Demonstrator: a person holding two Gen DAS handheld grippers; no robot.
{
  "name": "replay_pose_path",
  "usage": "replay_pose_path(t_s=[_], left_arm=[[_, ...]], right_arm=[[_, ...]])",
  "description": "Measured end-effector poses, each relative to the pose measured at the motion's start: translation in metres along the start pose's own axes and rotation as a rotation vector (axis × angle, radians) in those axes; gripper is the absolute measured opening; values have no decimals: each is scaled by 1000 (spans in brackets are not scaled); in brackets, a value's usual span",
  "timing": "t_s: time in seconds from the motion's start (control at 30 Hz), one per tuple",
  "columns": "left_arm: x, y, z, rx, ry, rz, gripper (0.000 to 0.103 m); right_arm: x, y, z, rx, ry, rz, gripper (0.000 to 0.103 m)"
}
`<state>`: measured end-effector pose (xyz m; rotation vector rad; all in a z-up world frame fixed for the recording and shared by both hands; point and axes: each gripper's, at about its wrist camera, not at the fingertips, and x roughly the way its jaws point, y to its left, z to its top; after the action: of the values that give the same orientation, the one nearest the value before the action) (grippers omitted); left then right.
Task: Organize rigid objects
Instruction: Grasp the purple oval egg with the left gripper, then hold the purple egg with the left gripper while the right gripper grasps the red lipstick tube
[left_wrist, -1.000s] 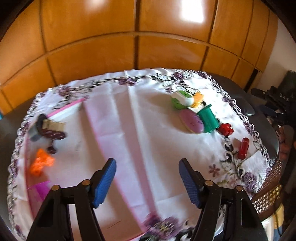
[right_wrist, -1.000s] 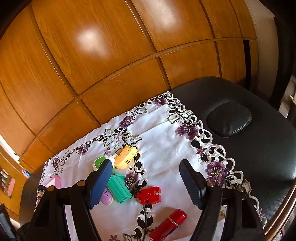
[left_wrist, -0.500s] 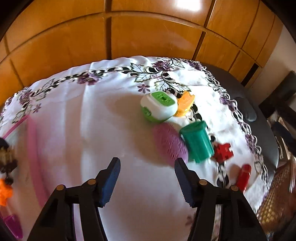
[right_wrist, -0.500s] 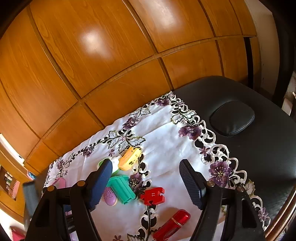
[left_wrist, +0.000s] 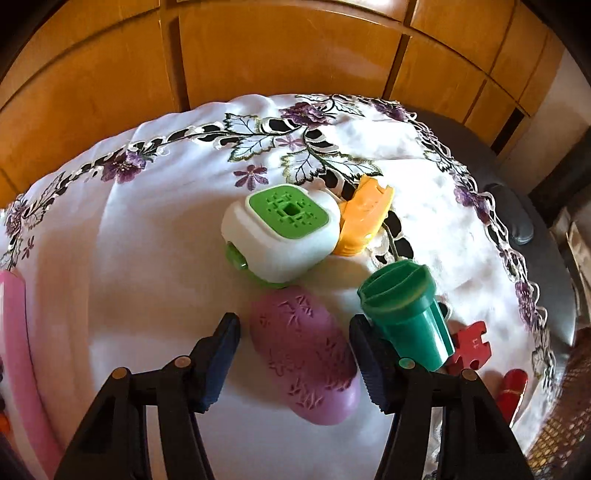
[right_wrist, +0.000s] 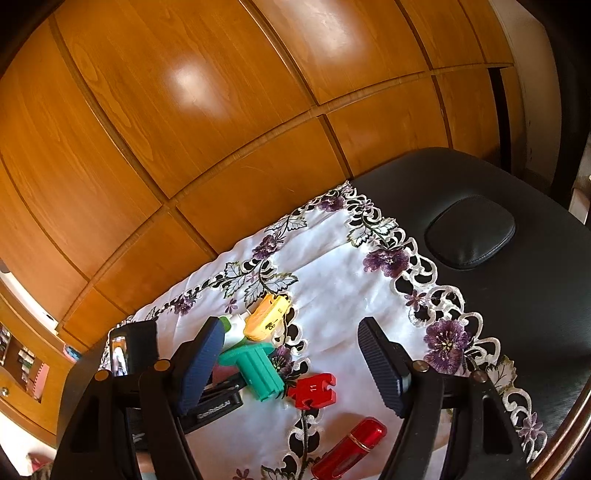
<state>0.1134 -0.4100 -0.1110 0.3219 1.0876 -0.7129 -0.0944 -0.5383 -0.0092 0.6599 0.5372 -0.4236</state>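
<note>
The step in hand is a pick-up: the left hand-held gripper (left_wrist: 295, 354) straddles the purple oval soap-shaped piece (left_wrist: 304, 360), which lies flat on the white embroidered cloth (left_wrist: 147, 258) over the surface. Its jaws are closing, with the purple piece between them, but a gap still shows on the left side, so the pads do not yet press on it. The right blue pad (left_wrist: 364, 350) sits close against the base of the green ribbed cap (left_wrist: 402, 314), which lies tipped over just beside the purple piece.

Behind these, the white-and-green square case (left_wrist: 284, 236) touches the orange clip (left_wrist: 364, 221). A red puzzle piece (right_wrist: 313, 389) and a red lipstick-like tube (right_wrist: 349, 448) lie nearer the cloth's lace edge.

The right hand-held gripper (right_wrist: 291, 363) hovers above that cluster, released and holding nothing.

The next move likely calls for finishing the squeeze across the purple piece's short width without catching the green cap, then lifting it clear. The smooth rounded sides may let it slip if the pads bite too high.
</note>
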Motion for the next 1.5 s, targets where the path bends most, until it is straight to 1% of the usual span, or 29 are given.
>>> replay_pose_path(t_s=[0.07,0.17,0.23,0.4,0.47,0.5,0.57,0.6,0.63,0.7,0.73,0.8,0.83,0.87,0.93,1.0,1.03,1.07,1.13,1.23,1.33,1.5], left_arm=[[-5,4,-5,8,-10,0,45],[-15,14,-20,-4,-10,-13,44],[-24,18,-34,-4,-16,-7,44],[-49,22,-80,16,-42,-2,44],[-57,22,-97,29,-55,9,44],[-61,22,-104,37,-64,15,44],[-65,22,-113,47,-73,20,44],[-67,23,-116,49,-76,18,44],[-68,24,-117,46,-77,13,44],[-70,28,-120,34,-82,-1,44],[-70,29,-122,33,-86,-5,44],[-71,30,-125,35,-94,-8,44],[-72,31,-126,35,-96,-9,44],[-73,31,-127,32,-98,-12,44],[-73,32,-128,27,-100,-19,44],[-74,33,-129,25,-102,-25,44],[-74,34,-129,24,-103,-26,44],[-74,34,-130,23,-104,-28,44],[-75,35,-130,20,-105,-30,44],[-75,35,-131,16,-104,-32,44],[-75,35,-131,17,-103,-31,44],[-75,34,-131,17,-106,-27,44]], right_arm=[[0,0,0,1,0,-5,76],[1,0,0,-1,1,-13,76],[0,0,0,-1,0,-22,76],[3,1,0,-7,10,-47,76],[7,1,0,-12,32,-55,76],[10,2,0,-15,51,-59,76],[22,1,-1,-14,122,-72,76],[28,0,-1,-9,167,-80,76],[35,-2,-2,4,236,-87,76],[39,-4,-5,-5,302,-89,76],[41,-2,-8,-46,354,-96,76],[43,2,-13,-127,429,-104,76],[42,7,-17,-198,464,-114,76],[41,10,-18,-245,482,-124,76],[41,16,-25,-362,532,-139,84],[42,21,-30,-461,577,-147,84],[45,26,-34,-537,616,-155,84],[46,28,-37,-574,637,-158,85],[51,34,-48,-682,710,-156,85],[62,40,-63,-807,778,-204,85],[72,41,-74,-879,824,-251,85],[89,36,-83,-928,876,-288,84]])
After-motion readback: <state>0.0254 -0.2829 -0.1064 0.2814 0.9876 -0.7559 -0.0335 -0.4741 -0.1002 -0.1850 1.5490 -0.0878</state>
